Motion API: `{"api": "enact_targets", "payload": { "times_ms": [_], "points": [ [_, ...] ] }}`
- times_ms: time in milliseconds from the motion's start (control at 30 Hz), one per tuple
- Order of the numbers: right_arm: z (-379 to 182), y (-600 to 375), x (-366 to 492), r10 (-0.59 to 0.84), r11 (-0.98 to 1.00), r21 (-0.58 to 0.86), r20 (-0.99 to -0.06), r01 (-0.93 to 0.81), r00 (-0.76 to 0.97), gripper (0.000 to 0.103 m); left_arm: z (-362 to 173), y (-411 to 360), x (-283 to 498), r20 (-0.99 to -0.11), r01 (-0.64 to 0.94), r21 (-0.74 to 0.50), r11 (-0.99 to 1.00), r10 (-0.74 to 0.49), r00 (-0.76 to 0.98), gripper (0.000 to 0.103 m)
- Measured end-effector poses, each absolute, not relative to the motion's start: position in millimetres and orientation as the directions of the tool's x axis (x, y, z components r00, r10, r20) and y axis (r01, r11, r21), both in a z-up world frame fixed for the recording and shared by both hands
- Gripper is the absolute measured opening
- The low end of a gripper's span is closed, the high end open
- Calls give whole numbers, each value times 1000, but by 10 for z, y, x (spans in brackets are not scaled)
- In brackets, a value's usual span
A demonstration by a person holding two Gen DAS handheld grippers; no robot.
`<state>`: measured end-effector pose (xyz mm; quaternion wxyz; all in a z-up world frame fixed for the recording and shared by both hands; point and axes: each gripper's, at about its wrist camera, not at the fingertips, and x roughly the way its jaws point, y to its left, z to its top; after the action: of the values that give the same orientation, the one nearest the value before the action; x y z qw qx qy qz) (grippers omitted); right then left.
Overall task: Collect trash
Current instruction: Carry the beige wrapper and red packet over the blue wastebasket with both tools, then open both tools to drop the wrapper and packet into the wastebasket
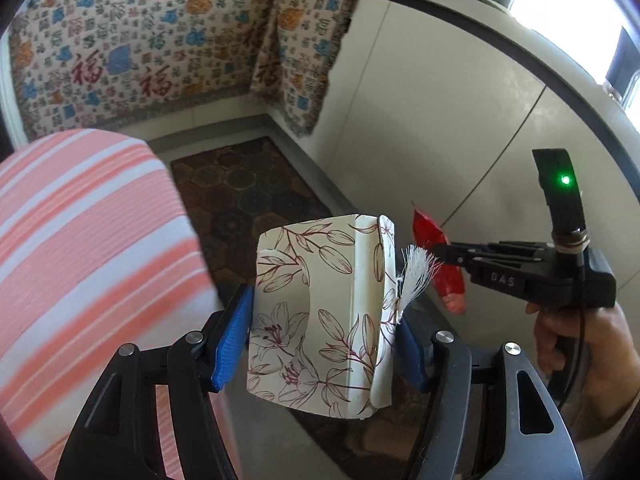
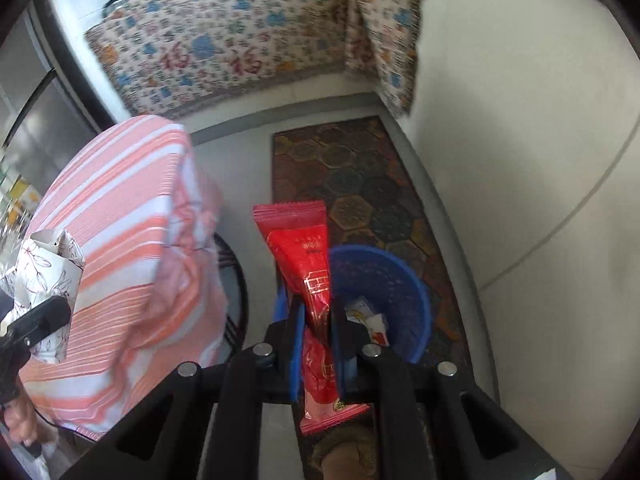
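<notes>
patterned rug [image 2: 360,184], white wall [image 1: 420,120], bright window [image 1: 568,4]

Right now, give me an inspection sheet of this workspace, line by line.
Surface: grey floor with a dark hexagon-patterned mat.
Job's things: cream floral-printed cardboard box; red foil snack wrapper; round blue plastic basket on the floor, some wrappers inside.
Clutter: pink-and-white striped cloth over a round piece of furniture.
Grippers: left tongs clamp the box; right tongs are shut on the wrapper, beside the basket.
Cables: thin black cable by the right hand.
Surroundings: patterned woven throw, cream wall panels, bright window.
</notes>
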<state>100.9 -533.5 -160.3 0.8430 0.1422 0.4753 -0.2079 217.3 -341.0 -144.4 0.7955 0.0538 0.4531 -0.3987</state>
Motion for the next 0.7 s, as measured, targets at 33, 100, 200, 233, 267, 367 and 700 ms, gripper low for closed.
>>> {"api": "enact_targets", "payload": {
  "times_ms": [33, 100, 200, 233, 267, 367, 700],
  "points": [
    [-1673, -5437, 980, -213, 861, 54, -864, 505, 457, 13, -1521, -3523, 2185, -766, 685, -291, 668, -592, 252, 67],
    [-1809, -5669, 923, -197, 837, 92, -869, 539, 454, 13, -1703, -3784, 2229, -777, 689, -302, 659, -589, 223, 67],
    [-2052, -5949, 896, -163, 800, 148, -879, 582, 448, 13, -1946, -4090, 2305, -793, 690, -305, 657, -576, 197, 67],
    [-2138, -6025, 880, -150, 791, 164, -882, 590, 447, 13, -2031, -4172, 2331, -799, 687, -309, 657, -572, 188, 67],
    [-2219, -6098, 877, -138, 782, 179, -885, 598, 445, 13, -2113, -4244, 2353, -803, 683, -313, 660, -568, 180, 68],
    [-2469, -6313, 875, -101, 756, 217, -893, 617, 438, 13, -2311, -4357, 2408, -811, 672, -328, 664, -563, 161, 69],
    [-2834, -6642, 946, -79, 718, 256, -894, 647, 442, 52, -2460, -4586, 2443, -810, 665, -287, 689, -545, 216, 95]
  ]
}}
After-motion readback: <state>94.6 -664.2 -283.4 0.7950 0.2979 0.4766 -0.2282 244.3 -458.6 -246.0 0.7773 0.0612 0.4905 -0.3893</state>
